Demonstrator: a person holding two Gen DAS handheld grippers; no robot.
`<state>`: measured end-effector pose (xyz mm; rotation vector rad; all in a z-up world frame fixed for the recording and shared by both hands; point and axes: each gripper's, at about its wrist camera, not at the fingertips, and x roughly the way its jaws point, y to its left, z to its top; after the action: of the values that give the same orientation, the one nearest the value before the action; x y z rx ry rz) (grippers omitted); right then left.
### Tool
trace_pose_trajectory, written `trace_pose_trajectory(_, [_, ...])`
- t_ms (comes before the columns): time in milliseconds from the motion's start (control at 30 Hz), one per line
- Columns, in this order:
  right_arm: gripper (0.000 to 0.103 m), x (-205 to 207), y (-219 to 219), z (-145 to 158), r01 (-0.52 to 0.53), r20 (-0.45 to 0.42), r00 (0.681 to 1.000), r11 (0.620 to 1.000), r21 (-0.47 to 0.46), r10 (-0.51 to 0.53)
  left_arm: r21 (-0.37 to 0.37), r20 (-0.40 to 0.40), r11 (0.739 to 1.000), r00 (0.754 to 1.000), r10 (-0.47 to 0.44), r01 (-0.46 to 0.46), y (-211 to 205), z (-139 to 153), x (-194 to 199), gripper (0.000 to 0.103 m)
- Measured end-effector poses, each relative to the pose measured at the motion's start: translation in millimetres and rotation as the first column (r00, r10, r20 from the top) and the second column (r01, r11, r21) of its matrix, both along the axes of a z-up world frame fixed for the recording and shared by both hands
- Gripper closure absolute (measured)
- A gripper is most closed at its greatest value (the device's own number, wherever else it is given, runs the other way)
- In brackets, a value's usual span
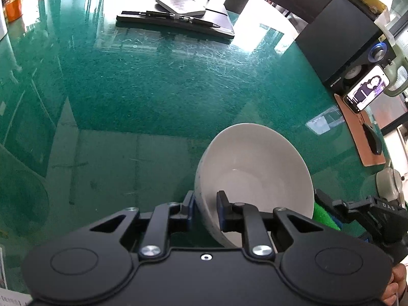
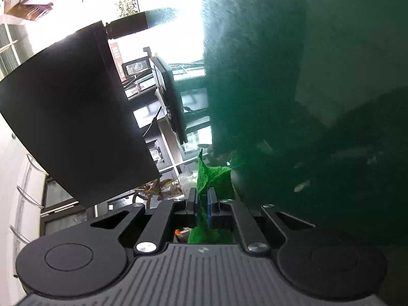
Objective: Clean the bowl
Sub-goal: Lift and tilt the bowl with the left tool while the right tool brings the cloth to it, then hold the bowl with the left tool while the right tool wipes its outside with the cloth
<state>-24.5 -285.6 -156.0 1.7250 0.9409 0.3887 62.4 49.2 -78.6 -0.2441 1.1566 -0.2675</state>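
left tool (image 1: 206,201) grips tilted bowl (image 1: 255,178), mouth facing right.

A scratched green tabletop (image 1: 153,97) carries a black folder (image 1: 176,23) with a pen (image 1: 178,18) lying on it at the far edge. To the right stand a black speaker (image 1: 341,38), a lit phone (image 1: 367,89) and a dark mouse (image 1: 372,139) on a tan pad (image 1: 357,132).

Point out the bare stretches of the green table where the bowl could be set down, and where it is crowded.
The widest bare patch of the green table lies between the bowl and the black folder at the far edge, stretching left. The right side is crowded: black speaker, phone, and mouse on its brown pad.
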Motion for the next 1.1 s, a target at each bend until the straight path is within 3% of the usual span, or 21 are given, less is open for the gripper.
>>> trace_pose_trajectory(267, [0.096,61.9,18.6,6.0,0.010,0.056,0.998,1.000,-0.029,-0.008,0.000,0.002,1.000,1.000,-0.011,0.011,-1.1,-0.1,0.5,0.085])
trace_pose_trajectory(500, [0.096,32.3,5.0,10.3,-0.001,0.066,0.998,1.000,-0.032,0.003,-0.008,0.007,1.000,1.000,-0.021,0.021,-1.0,-1.7,0.8,0.085])
trace_pose_trajectory(700, [0.096,0.0,-2.9,3.7,-0.002,0.017,1.000,1.000,-0.007,0.002,0.000,0.009,0.999,0.999,-0.044,0.044,-2.6,-2.2,2.0,0.085])
trace_pose_trajectory(1100, [0.096,51.2,16.5,6.0,0.000,0.048,0.999,0.999,-0.053,0.002,0.041,0.035,0.996,0.996,-0.079,0.077,-8.9,-2.3,-0.8,0.082])
